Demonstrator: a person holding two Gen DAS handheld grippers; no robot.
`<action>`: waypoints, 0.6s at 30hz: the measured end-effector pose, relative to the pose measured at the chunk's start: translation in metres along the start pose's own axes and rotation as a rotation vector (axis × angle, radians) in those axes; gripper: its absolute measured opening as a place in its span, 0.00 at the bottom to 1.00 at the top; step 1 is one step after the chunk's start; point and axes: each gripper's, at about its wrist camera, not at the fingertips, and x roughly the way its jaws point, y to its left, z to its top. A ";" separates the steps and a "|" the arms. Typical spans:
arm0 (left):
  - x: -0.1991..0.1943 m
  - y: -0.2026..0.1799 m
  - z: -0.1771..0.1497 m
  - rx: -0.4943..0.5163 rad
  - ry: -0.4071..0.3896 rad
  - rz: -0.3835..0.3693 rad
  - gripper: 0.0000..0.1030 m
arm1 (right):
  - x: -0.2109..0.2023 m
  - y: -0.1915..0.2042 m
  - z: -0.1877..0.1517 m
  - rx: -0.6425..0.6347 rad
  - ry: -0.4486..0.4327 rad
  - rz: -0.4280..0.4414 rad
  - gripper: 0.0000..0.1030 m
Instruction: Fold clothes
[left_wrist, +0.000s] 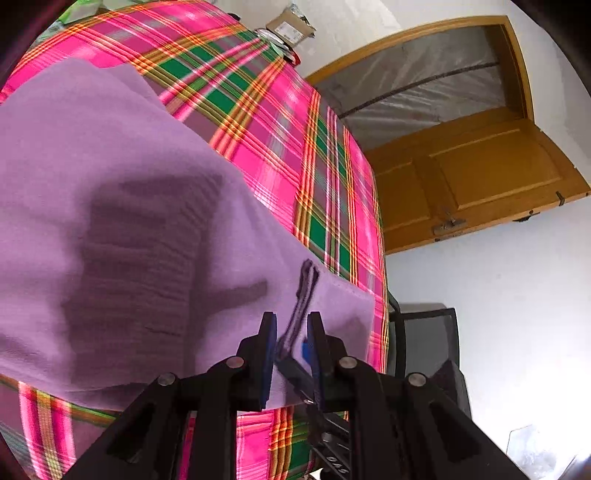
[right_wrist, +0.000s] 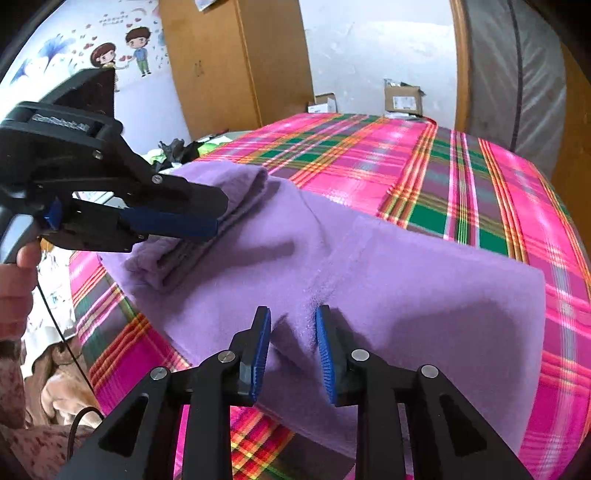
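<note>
Pink, green and orange plaid bedcover (right_wrist: 424, 170) fills the scene, and the purple garment (right_wrist: 406, 295) lies spread across its near half, well short of the cardboard boxes (right_wrist: 402, 98) at the far edge. Seen from the right wrist camera, the left gripper (right_wrist: 216, 218) reaches in from the left side of the garment, angled down, a person's hand (right_wrist: 16, 280) wrapped round its handle and a thin black cable trailing below. Its blue-padded jaws are pressed together on a folded-over bundle of purple cloth, lifted a little above the layer beneath. In the left wrist view the same grip shows: fabric bunched between the pads of the left gripper (left_wrist: 291, 350), with a dark stitched mark on the cloth just ahead of the tips, near the garment's corner by the bed's edge. The right gripper (right_wrist: 293, 350) points down at the garment's near edge, its jaws standing apart, a ridge of purple fabric rising between them; the pads do not squeeze it. Beyond the bedcover stand a wooden wardrobe (right_wrist: 236, 62) and a wall with cartoon stickers (right_wrist: 122, 51).
</note>
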 end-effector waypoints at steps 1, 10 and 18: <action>-0.003 0.001 0.001 -0.003 -0.006 0.000 0.16 | -0.003 0.001 0.002 -0.007 -0.015 -0.004 0.27; -0.016 0.015 0.004 -0.026 -0.033 0.014 0.17 | 0.009 -0.005 0.003 0.029 0.017 0.001 0.27; -0.040 0.027 0.006 -0.009 -0.071 0.067 0.17 | -0.003 0.012 0.015 -0.008 -0.023 0.040 0.27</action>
